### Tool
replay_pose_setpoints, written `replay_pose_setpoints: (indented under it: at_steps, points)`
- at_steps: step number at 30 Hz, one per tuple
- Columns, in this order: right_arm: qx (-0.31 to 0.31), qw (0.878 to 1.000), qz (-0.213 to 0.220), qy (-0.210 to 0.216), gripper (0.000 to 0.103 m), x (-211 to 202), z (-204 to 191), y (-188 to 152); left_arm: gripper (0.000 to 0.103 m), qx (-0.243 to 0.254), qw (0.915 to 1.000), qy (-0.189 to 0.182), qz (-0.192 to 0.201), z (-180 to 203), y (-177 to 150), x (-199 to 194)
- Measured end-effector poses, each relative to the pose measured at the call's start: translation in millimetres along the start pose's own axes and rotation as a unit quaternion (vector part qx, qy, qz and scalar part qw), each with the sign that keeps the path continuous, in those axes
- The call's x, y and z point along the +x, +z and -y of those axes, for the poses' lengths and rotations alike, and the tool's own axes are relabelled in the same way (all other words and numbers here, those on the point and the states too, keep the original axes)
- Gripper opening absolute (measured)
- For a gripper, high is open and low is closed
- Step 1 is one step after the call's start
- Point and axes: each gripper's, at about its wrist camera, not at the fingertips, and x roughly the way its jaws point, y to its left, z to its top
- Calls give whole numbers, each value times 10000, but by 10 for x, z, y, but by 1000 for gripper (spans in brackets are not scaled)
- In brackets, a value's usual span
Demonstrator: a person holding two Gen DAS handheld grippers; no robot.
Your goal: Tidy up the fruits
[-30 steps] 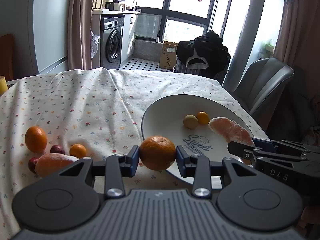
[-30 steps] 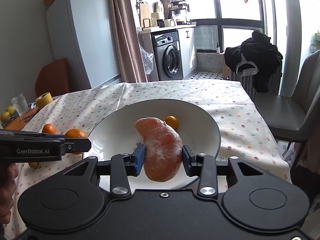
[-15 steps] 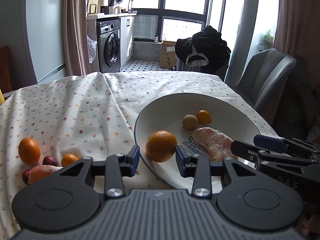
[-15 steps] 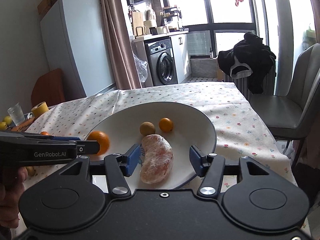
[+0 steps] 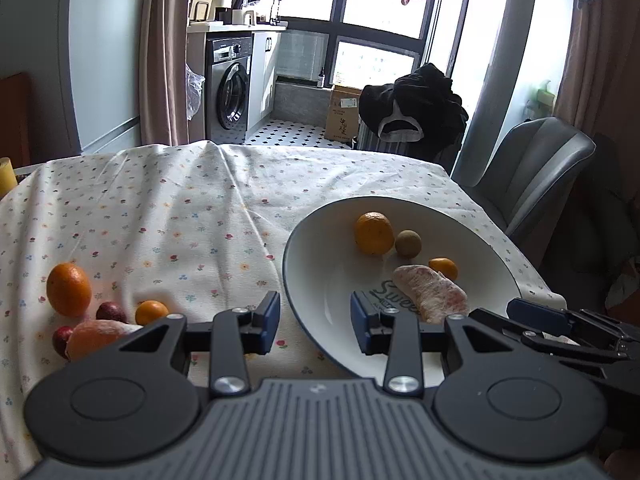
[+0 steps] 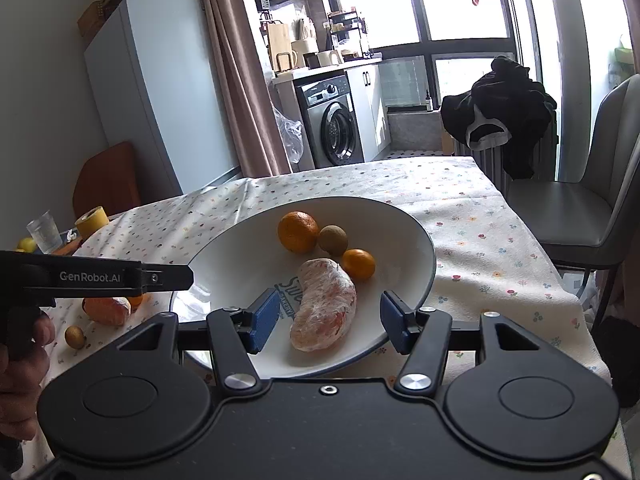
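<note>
White bowl [image 6: 416,240] holds orange [image 6: 298,231], wrapped segment [image 6: 326,310], two small fruits.

The right gripper [image 6: 328,320] hangs with jaws apart around a wrapped peeled segment [image 6: 326,306] in the white bowl [image 6: 416,240]; an orange [image 6: 299,231] lies at 12 o'clock.

bowl [image 6: 420,236]: four fruits inside | cloth [image 5: 160,208] left: five fruits
</note>
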Motion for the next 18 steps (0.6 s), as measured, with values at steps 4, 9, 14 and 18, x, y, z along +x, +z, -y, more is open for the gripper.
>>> replay_pose_setpoints:
  at_steps: [4, 9, 14, 18]
  points:
    - [22, 10000, -21, 2, 56, -6, -23, 11, 38, -125, 9999, 71, 72, -128, 30, -113]
    - [-17, 10000, 22, 63, 58, -31, -112, 50, 42, -300, 9992, 142, 215, -335, 75, -302]
    - [-112, 9997, 71, 181, 62, -33, -263, 99, 53, -573, 9973, 337, 318, -597, 90, -468]
    - [-167, 9993, 65, 317, 62, -11, -387, 120, 57, -734, 9953, 522, 368, -799, 70, -580]
